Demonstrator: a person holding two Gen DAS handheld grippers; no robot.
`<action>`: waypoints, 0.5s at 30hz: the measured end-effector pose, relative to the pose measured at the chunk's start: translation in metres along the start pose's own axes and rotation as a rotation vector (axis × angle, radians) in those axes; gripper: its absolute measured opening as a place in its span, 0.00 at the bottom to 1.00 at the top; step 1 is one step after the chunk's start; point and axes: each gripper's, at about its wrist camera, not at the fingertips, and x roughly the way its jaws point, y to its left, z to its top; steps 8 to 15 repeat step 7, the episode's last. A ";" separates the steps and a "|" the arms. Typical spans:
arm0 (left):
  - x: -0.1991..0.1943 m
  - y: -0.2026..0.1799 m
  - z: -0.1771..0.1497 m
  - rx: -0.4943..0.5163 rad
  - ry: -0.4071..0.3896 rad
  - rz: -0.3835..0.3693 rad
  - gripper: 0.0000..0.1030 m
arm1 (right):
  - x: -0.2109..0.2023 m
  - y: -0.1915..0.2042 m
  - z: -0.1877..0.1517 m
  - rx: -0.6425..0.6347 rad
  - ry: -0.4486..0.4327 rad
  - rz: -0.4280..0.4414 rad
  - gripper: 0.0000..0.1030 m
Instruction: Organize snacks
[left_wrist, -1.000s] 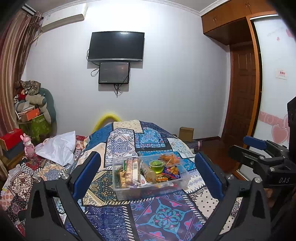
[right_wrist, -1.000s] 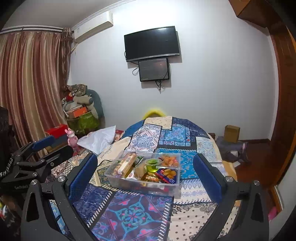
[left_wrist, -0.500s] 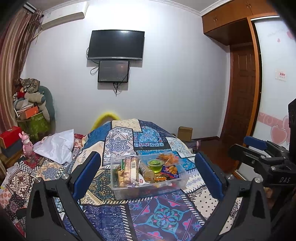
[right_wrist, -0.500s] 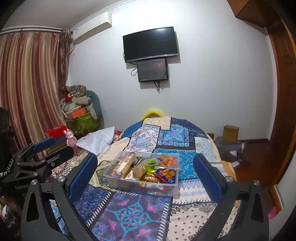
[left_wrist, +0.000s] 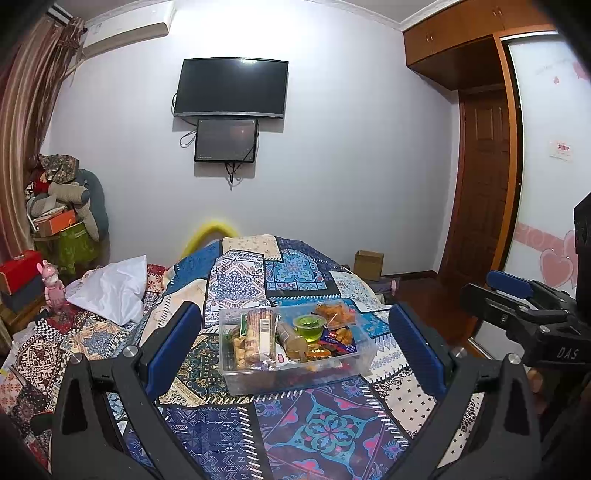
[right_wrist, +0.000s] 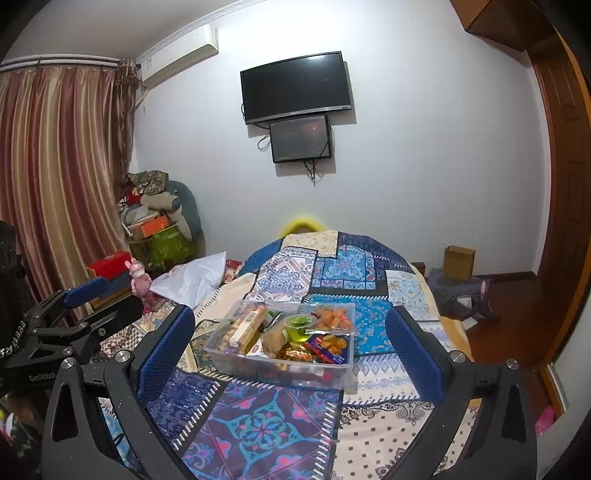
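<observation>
Carrier: a table (left_wrist: 325, 435) under a patchwork cloth; no loose snack shows on the cloth in either view.
Box: a clear plastic box (left_wrist: 295, 374) stands near the middle of the table, well back from the near edge; no lid seen.
Contents: snacks (right_wrist: 291, 332) already lie inside; a long biscuit pack (left_wrist: 258, 332) at the left, a green jelly cup (left_wrist: 309, 325) in the middle, orange snack bags (right_wrist: 332, 319) toward the far right corner, small wrapped sweets along the near wall.
Left gripper (left_wrist: 295, 347): jaws spread wide and holding nothing; raised above the near edge, box framed between the fingers but well apart from them.
Right gripper (right_wrist: 290, 343): likewise released and unladen; same stand-off, seen from the right.
Step in hand: judged either a pause ahead of sorting within the box, or a stand-back once the snacks are gathered; the pictures do not settle which.
Next move: not determinable on that account.
Change from earlier frames: the box sits slightly lower in the left view and the room slightly shifted; both grippers have drifted a little; jaw spread and box contents unchanged.
</observation>
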 end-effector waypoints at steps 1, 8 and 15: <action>0.000 0.000 0.000 0.001 0.002 -0.003 1.00 | 0.000 0.000 0.000 0.001 0.000 0.000 1.00; 0.002 0.001 -0.001 -0.002 0.016 -0.009 1.00 | 0.002 0.000 0.000 -0.001 0.005 -0.002 1.00; 0.002 0.001 -0.001 -0.002 0.016 -0.009 1.00 | 0.002 0.000 0.000 -0.001 0.005 -0.002 1.00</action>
